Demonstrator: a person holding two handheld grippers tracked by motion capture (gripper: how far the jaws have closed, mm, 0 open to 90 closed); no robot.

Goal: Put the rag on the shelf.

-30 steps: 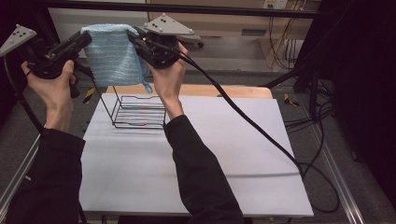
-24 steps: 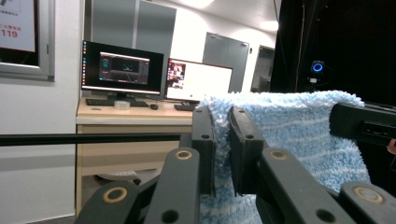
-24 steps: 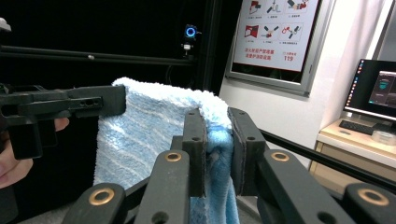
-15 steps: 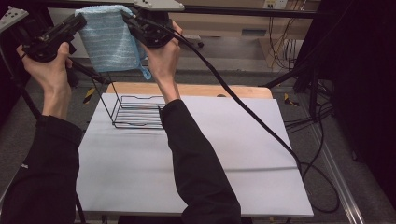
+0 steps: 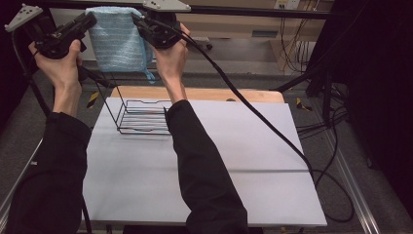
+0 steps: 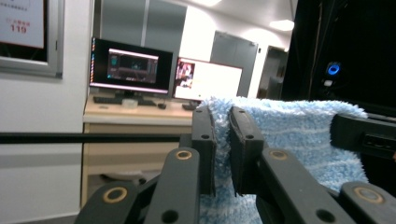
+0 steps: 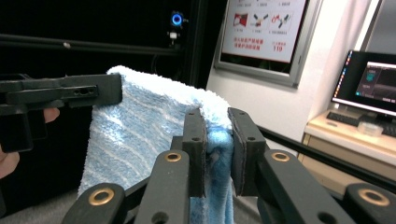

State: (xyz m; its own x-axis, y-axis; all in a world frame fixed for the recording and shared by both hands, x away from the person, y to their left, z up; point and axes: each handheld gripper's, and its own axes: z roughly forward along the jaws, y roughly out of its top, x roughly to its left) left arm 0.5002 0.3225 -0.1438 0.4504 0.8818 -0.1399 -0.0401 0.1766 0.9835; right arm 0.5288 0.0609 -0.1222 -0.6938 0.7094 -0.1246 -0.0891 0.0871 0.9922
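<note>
While claws pinch towel (image 5: 118,41) (raised), rack (image 5: 142,117) sits below.

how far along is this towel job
Done: the blue towel is off the table, each top corner clamped by the left gripper and right gripper. In hand: it hangs spread between them. Probably left: lowering it to the empty wire rack below.

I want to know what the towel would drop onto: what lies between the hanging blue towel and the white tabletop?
In the high view, the blue towel hangs from both grippers; below its lower edge stands the black wire rack on the white tabletop.
</note>
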